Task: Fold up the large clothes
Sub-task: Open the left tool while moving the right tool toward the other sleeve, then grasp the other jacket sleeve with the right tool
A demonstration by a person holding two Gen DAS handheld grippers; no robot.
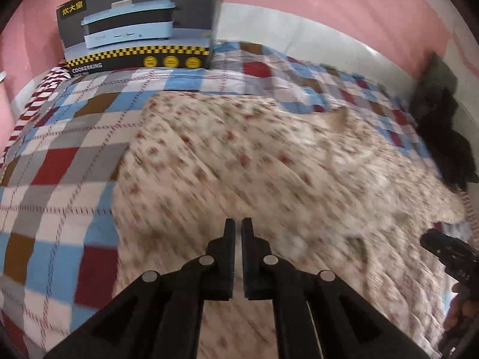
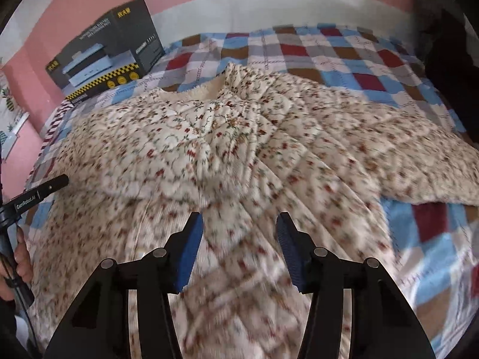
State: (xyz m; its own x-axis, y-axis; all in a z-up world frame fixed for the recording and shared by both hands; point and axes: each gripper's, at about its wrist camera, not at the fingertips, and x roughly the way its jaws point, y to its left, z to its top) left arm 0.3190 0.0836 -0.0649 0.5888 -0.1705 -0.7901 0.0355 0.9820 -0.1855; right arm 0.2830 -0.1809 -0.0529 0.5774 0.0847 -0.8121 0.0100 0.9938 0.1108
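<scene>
Left tongs (image 1: 238,224) closed, no cloth visibly pinched; right tongs (image 2: 239,221) half open over the floral sweater (image 2: 227,137), which is spread across the checked bed (image 2: 344,51).

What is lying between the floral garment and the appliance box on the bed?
Only bare checked quilt lies between the garment and the box, clearest in the right wrist view.

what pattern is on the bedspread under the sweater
Checks of red, blue, brown, grey and white on the bedspread; clearest in the right wrist view.
</scene>
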